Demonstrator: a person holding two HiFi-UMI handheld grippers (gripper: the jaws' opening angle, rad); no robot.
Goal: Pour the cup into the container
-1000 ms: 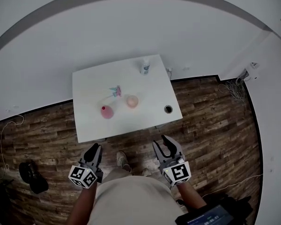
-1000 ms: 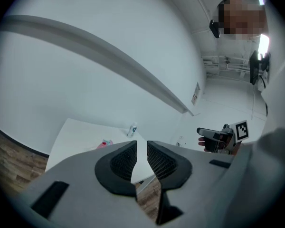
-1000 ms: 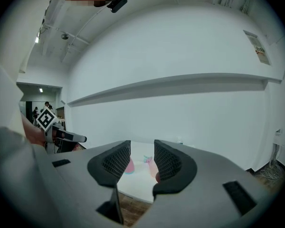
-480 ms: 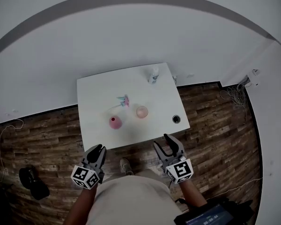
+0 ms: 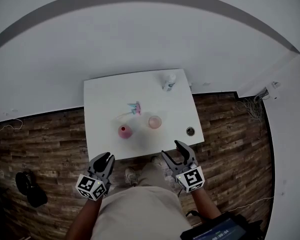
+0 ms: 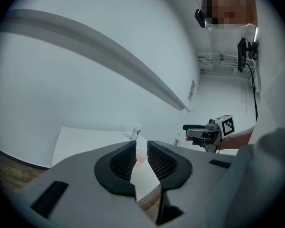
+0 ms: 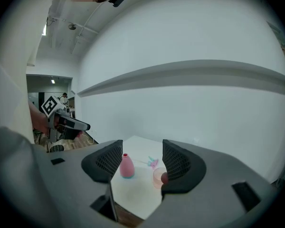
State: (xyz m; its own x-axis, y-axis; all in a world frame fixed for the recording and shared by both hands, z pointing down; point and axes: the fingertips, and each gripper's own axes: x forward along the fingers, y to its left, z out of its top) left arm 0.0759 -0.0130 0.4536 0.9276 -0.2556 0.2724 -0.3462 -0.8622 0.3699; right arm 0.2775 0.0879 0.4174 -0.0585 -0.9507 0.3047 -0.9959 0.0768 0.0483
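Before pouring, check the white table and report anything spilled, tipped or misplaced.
Nothing spilled on the white table. The translucent pink cup and pink bottle-shaped vase stand upright. Only the small dark round container sits close to the edge.

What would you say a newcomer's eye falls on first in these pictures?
The white table standing on dark wood floor, with a pink bottle and a clear pink cup near its middle. Then the left gripper and right gripper held close to its near edge, both empty; the right one's jaws have just been opening.
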